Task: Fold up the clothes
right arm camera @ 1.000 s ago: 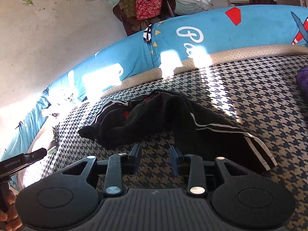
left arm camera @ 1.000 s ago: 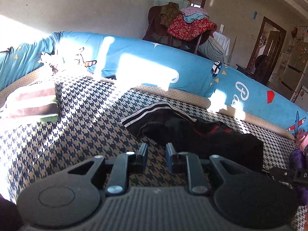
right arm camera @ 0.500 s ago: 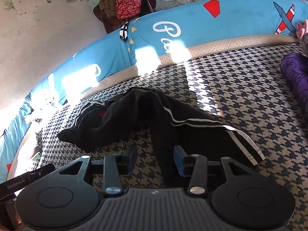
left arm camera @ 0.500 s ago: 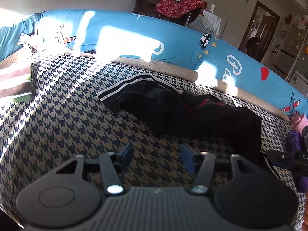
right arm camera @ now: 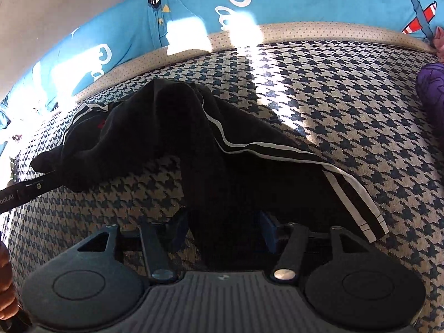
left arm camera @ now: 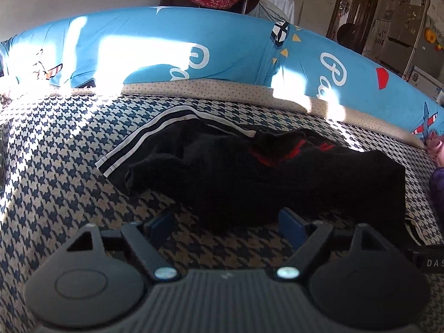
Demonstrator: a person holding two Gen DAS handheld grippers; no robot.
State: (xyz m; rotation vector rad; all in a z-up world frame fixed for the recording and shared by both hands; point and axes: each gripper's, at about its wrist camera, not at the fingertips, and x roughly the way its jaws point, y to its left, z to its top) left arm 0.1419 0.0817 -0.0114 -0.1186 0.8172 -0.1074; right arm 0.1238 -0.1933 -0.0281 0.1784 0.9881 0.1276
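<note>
Left gripper (left arm camera: 226, 223): jaws spread wide, nothing held, set just short of the near edge of the crumpled black track garment with white side stripes (left arm camera: 249, 172), mid-frame.

Right gripper (right arm camera: 222, 227): jaws parted astride a dark fold of the same garment (right arm camera: 194, 138), not yet closed on it.

Judged step: seizing an edge. A single layer at hem or cuff is best taken (bunched folds would drag).

Surroundings: houndstooth-patterned mattress cover (left arm camera: 55, 144); blue printed bolster (left arm camera: 222, 52), upper frame; purple cloth (right arm camera: 433, 97), right edge, well apart. Nothing is seen obstructing.
</note>
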